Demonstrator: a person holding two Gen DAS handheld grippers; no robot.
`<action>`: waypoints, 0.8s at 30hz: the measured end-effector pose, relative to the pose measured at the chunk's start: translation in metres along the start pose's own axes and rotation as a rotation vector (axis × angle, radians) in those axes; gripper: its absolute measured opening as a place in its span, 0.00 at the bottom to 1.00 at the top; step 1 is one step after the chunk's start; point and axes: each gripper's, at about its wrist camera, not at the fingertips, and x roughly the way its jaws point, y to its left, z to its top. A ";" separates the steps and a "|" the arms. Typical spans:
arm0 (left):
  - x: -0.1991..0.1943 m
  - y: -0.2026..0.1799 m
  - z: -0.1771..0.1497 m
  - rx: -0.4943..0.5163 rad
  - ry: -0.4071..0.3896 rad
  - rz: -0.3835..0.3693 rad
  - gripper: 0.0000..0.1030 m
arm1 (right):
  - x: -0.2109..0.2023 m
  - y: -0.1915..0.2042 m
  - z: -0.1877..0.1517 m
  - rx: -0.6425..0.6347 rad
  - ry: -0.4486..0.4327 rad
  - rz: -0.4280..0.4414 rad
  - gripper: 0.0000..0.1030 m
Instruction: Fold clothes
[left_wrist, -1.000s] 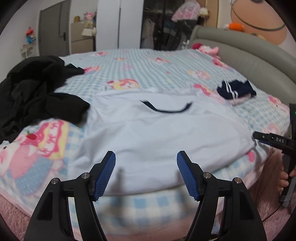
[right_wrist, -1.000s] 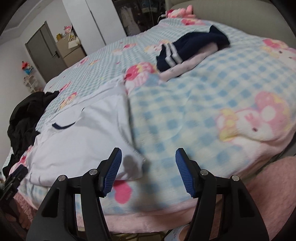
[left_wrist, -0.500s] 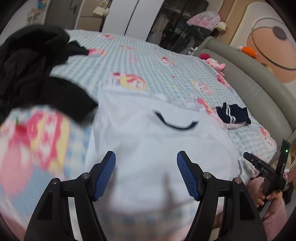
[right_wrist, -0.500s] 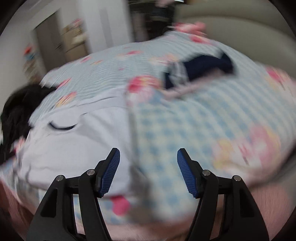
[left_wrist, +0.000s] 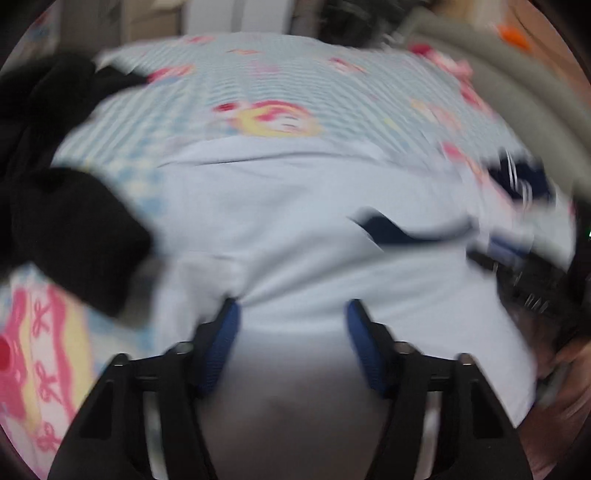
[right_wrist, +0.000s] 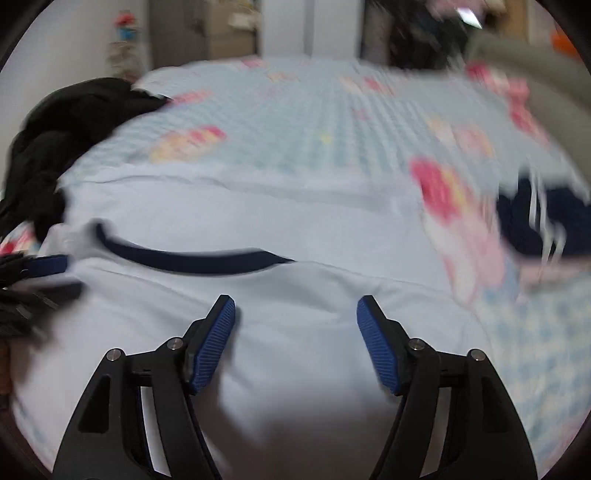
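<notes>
Lying spread over the near edge of the bed (right_wrist: 295, 110), the white shirt (right_wrist: 295, 229) shows its dark collar (right_wrist: 192, 260) facing up. Both grippers sit low over its near part, the left gripper (left_wrist: 293, 314) and right gripper (right_wrist: 295, 314) each with jaws apart, gripping nothing. Black clothes (left_wrist: 62, 221) lie heaped at left, a folded navy garment (right_wrist: 532, 221) at right.

soft, even indoor light; both fisheye views were smeared by motion blur, worst at the curved, dark-vignetted edges. a dull grey shadow lay on the near white shirt (right_wrist: 295, 369).
</notes>
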 end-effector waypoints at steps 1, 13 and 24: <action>-0.003 0.013 0.002 -0.054 -0.008 -0.015 0.45 | -0.001 -0.010 -0.001 0.042 -0.006 0.013 0.66; -0.024 0.090 0.022 -0.210 -0.070 0.185 0.44 | -0.006 -0.032 0.006 0.085 -0.005 0.011 0.73; -0.060 0.007 -0.010 -0.073 -0.134 -0.198 0.47 | -0.033 -0.022 0.001 0.088 -0.047 0.021 0.73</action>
